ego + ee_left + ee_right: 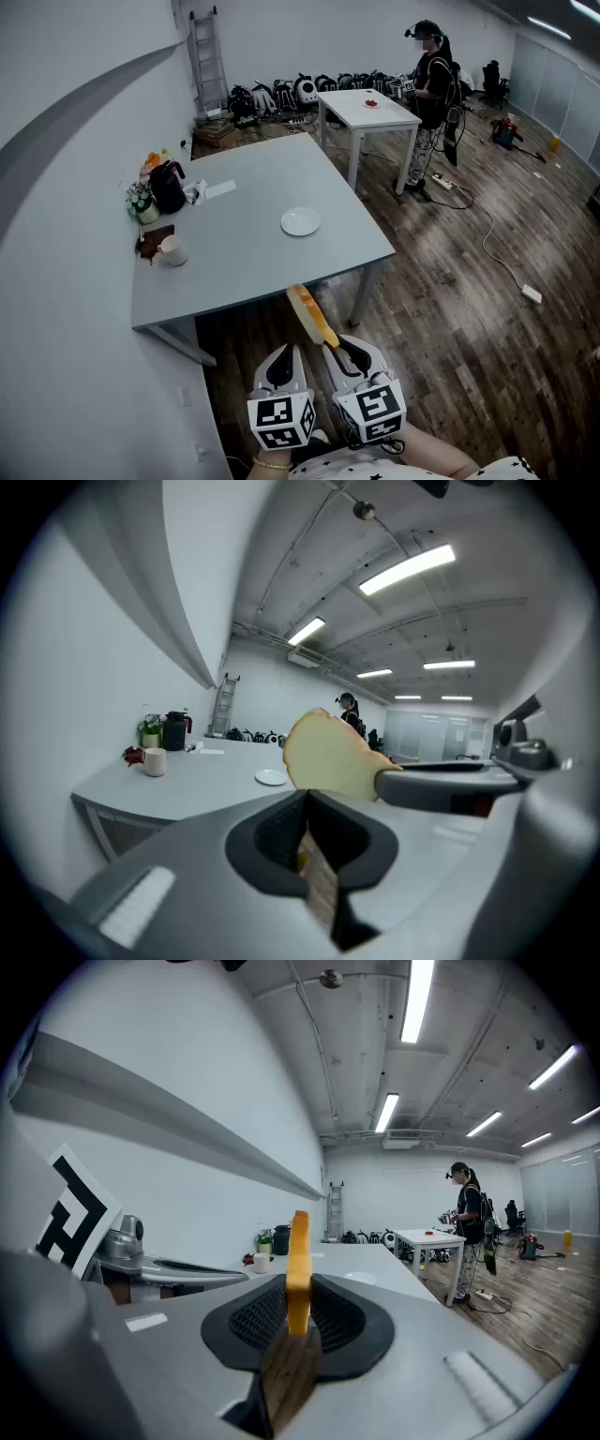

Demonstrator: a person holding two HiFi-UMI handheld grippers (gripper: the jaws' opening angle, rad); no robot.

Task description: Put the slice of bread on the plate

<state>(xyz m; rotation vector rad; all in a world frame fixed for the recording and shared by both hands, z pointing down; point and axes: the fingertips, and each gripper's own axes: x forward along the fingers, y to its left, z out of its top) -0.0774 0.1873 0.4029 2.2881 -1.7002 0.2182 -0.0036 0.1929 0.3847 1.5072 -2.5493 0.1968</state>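
A slice of bread [311,314] with an orange-brown crust stands on edge in my right gripper [337,352], whose jaws are shut on its lower end. It hangs in front of the grey table's near edge [281,292]. The white plate [300,222] lies empty on the table, beyond the bread. In the right gripper view the bread [298,1258] rises edge-on between the pads. My left gripper [281,367] is just left of the right one, its jaws together with nothing held. From the left gripper view the bread [328,755] shows broadside, with the plate [271,777] behind it.
At the table's left end stand a white mug [172,250], a black kettle [168,186] and a small plant [141,202]. A white table [367,109] with a person [431,75] beside it stands further back. Cables run over the wooden floor [487,234].
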